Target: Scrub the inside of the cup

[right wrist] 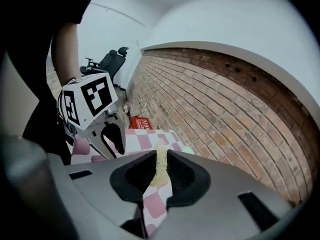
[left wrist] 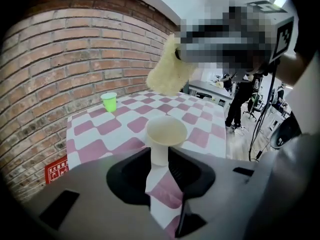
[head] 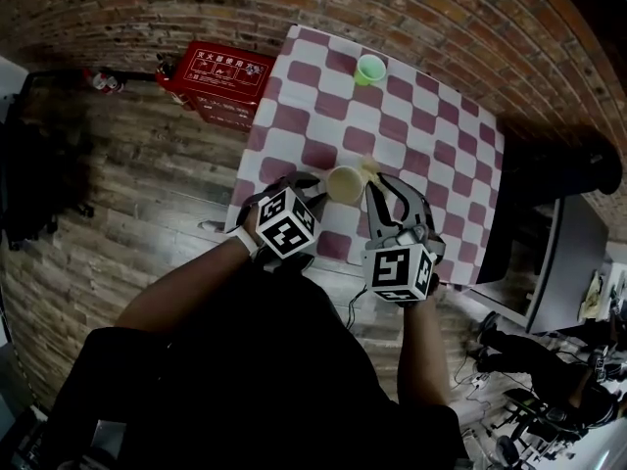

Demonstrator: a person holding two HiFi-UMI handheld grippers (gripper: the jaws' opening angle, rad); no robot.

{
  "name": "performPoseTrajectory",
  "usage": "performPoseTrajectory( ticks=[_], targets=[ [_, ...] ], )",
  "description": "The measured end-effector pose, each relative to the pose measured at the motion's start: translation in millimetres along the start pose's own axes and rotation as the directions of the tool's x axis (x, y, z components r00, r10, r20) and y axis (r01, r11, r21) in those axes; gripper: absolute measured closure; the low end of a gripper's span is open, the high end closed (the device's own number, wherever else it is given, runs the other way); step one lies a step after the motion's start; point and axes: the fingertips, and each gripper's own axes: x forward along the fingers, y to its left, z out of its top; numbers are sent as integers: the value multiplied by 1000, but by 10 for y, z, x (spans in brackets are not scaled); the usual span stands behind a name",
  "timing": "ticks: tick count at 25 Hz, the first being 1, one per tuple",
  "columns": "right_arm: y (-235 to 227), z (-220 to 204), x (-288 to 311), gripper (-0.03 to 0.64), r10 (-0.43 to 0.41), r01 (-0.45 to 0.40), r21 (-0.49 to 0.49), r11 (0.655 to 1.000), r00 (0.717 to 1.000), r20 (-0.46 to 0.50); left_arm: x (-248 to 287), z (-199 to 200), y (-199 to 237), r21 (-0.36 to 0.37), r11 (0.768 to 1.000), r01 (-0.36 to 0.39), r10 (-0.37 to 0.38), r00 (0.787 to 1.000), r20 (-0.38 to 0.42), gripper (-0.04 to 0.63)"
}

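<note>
A cream cup (head: 344,183) (left wrist: 165,133) stands upright over the near part of the checkered table, and my left gripper (head: 319,192) (left wrist: 160,160) is shut on its lower body. A pale yellow sponge (head: 371,169) (left wrist: 167,72) (right wrist: 161,160) is pinched in my right gripper (head: 380,190) (right wrist: 160,167). In the left gripper view the sponge hangs above the cup's open mouth, apart from it. From the head view it sits at the cup's right rim. The inside of the cup looks empty.
A small green cup (head: 370,68) (left wrist: 109,101) stands at the far side of the pink-and-white checkered table (head: 431,140). A red box (head: 220,78) sits on the wooden floor left of the table. A brick wall runs behind. People and office chairs are at the right.
</note>
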Motion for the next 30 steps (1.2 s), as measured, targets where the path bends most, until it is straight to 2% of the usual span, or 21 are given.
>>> performPoseTrajectory(
  ticks=[4,6,11,14,18,21,23,26,28,30],
  targets=[
    [285,-230,204,543,87,-77,145,986,994,-65,-2,44,13,1,1000,-4,4,1000,11,479],
    [426,-393,356,543,109,-88,175,981,987,-118,-1,64,21,4,1000,-4,4,1000,16,479],
    [706,-674,780,543,159,-130,133,983,958,-238,36,62,30,0,1000,-1,1,1000,10,479],
    [744,-773,909,543,167,-135,128,983,945,-280,32,47,35,-10,1000,0,1,1000,12,479],
    [622,-696,807,543,120,-108,59,992,952,-281,33,4,45,-16,1000,0,1,1000,7,479],
    [383,-437,537,543,34,-30,23,999,975,-220,36,-4,48,-28,1000,5,-5,1000,6,479],
    [163,-263,307,543,-39,52,80,995,986,-165,37,-9,41,-36,999,11,-11,1000,5,479],
    [-154,-109,8,543,-131,152,193,969,985,-116,46,-12,15,-30,999,19,-19,1000,3,479],
    [-242,-67,-83,543,-139,161,228,960,984,-107,61,-13,-11,-26,999,25,-25,1000,0,479],
    [-183,-84,-57,543,-91,116,250,961,990,-111,73,-8,-30,-24,999,28,-28,1000,-1,479]
  ],
)
